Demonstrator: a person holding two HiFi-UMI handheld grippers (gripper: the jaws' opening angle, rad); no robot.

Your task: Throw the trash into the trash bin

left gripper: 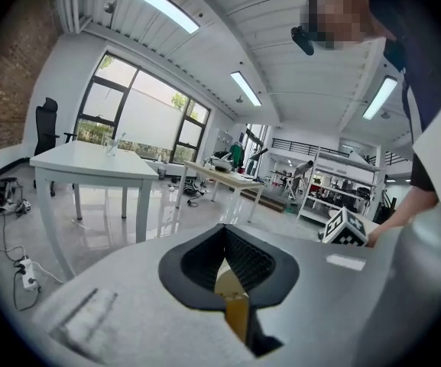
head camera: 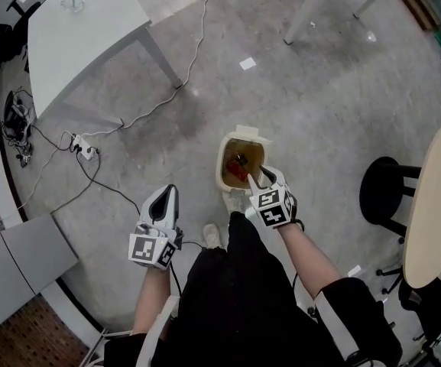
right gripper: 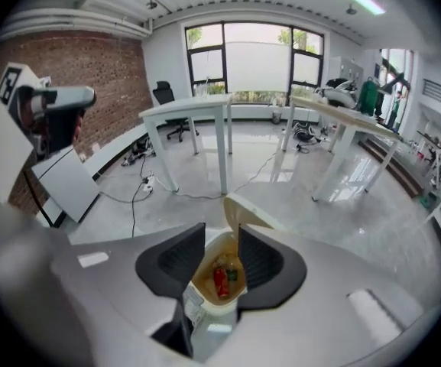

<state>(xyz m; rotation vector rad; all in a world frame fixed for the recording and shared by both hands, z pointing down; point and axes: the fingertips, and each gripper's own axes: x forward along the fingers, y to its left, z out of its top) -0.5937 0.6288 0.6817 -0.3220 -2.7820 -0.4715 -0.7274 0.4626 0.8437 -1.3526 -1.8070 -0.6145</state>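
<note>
A cream pedal trash bin [head camera: 224,153] stands on the floor with its lid [head camera: 248,132] tipped open. Red and green trash [head camera: 239,168] lies in its bottom. My right gripper [head camera: 264,179] hangs over the bin's near rim, pointing steeply down. In the right gripper view its jaws stand apart around the bin's mouth [right gripper: 205,290], with the red trash [right gripper: 220,280] far below and nothing between the pads. My left gripper [head camera: 166,195] floats to the left of the bin, over bare floor. In the left gripper view [left gripper: 222,239] its black pads meet at the tips.
A white table [head camera: 75,29] stands at the far left, with a power strip [head camera: 87,152] and cables trailing over the floor. A black stool [head camera: 381,193] and a round tabletop [head camera: 434,205] are at the right. The person's shoe [head camera: 212,236] is beside the bin.
</note>
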